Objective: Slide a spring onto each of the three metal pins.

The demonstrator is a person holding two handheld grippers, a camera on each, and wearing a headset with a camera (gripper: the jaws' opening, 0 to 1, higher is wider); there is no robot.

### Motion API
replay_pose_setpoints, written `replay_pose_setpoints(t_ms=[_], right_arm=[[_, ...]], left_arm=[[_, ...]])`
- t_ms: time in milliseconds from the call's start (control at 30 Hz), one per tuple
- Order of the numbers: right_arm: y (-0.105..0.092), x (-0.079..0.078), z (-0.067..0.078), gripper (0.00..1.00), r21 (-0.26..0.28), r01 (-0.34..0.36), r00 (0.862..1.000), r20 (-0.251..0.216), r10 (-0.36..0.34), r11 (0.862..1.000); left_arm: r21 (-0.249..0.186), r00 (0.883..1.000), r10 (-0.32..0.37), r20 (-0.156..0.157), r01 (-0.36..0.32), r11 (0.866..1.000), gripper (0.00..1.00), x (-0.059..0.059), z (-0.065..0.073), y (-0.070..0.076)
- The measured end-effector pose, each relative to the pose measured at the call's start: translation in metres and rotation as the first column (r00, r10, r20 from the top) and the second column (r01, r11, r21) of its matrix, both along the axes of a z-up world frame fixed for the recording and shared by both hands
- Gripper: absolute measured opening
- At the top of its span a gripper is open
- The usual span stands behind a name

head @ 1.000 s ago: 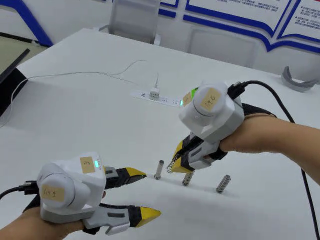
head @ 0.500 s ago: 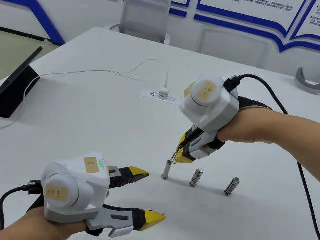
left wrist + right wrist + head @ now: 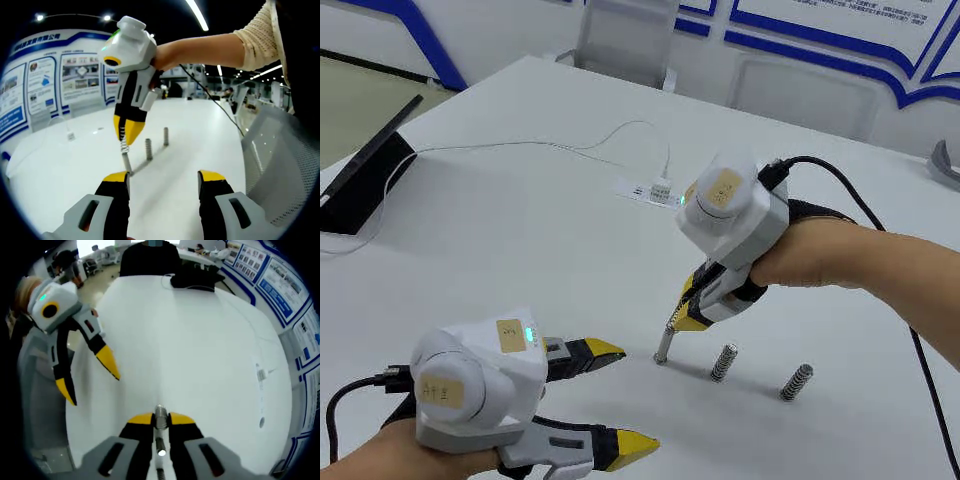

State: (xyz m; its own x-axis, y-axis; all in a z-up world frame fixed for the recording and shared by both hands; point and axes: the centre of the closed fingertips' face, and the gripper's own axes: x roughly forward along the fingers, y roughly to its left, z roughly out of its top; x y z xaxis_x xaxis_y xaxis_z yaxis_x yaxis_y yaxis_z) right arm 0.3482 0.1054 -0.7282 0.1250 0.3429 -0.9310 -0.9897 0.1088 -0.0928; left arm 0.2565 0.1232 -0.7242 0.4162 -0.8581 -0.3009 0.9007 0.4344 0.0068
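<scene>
Right tongs [image 3: 678, 322] clamp spring [image 3: 122, 143] atop pin [image 3: 663, 346]; left tongs [image 3: 638, 396] wide, apart.

The premises were an open-plan office or demonstration hall, as evidenced by a large white table [image 3: 500, 230] carrying a power strip [image 3: 650, 192] with its cable, blue-framed information boards [image 3: 82, 75] along the wall, a mesh-backed chair [image 3: 280, 150], a dark screen [image 3: 365, 180] and long ceiling strip lights [image 3: 196, 14].

Head cam looks down; gripper cams face each other across pin [image 3: 663, 345], prob. close.
</scene>
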Motion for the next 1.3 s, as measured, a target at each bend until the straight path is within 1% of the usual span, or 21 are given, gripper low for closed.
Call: replay_pose_setpoints(t_ms=[233, 300, 500, 833, 967, 1100, 1167, 1300], right_arm=[[0.002, 0.003, -0.008, 0.13, -0.016, -0.004, 1.0, -0.018, 0.004, 1.0], [0.002, 0.002, -0.012, 0.13, -0.026, -0.006, 1.0, -0.03, 0.005, 1.0], [0.002, 0.003, -0.021, 0.13, -0.044, -0.01, 0.999, -0.043, 0.008, 0.999], [0.002, 0.002, -0.044, 0.13, -0.089, -0.006, 0.998, -0.064, 0.0, 0.996], [0.002, 0.003, -0.054, 0.13, -0.094, 0.009, 0.997, -0.074, -0.015, 0.996], [0.002, 0.004, -0.062, 0.13, -0.098, 0.018, 0.996, -0.081, -0.026, 0.995], [0.002, 0.004, -0.065, 0.13, -0.1, 0.019, 0.996, -0.081, -0.027, 0.995], [0.003, 0.004, -0.065, 0.13, -0.099, 0.026, 0.996, -0.083, -0.034, 0.995]], left_arm=[[-0.003, 1.0, 0.004, -0.008, -0.004, 1.0, 0.55, 0.001, -0.002, 0.001], [-0.004, 1.0, 0.006, -0.011, -0.006, 1.0, 0.55, 0.001, -0.003, 0.002], [-0.004, 1.0, 0.012, -0.016, -0.012, 1.0, 0.54, 0.002, -0.004, 0.004], [-0.004, 0.999, 0.015, -0.029, -0.015, 1.0, 0.54, 0.0, -0.009, 0.005], [-0.005, 0.999, 0.018, -0.034, -0.018, 1.0, 0.54, 0.0, -0.011, 0.006], [-0.005, 0.999, 0.026, -0.038, -0.026, 1.0, 0.54, 0.003, -0.013, 0.008], [-0.007, 0.999, 0.027, -0.039, -0.027, 1.0, 0.54, 0.003, -0.013, 0.008], [-0.008, 0.999, 0.027, -0.04, -0.027, 1.0, 0.54, 0.005, -0.013, 0.008]])
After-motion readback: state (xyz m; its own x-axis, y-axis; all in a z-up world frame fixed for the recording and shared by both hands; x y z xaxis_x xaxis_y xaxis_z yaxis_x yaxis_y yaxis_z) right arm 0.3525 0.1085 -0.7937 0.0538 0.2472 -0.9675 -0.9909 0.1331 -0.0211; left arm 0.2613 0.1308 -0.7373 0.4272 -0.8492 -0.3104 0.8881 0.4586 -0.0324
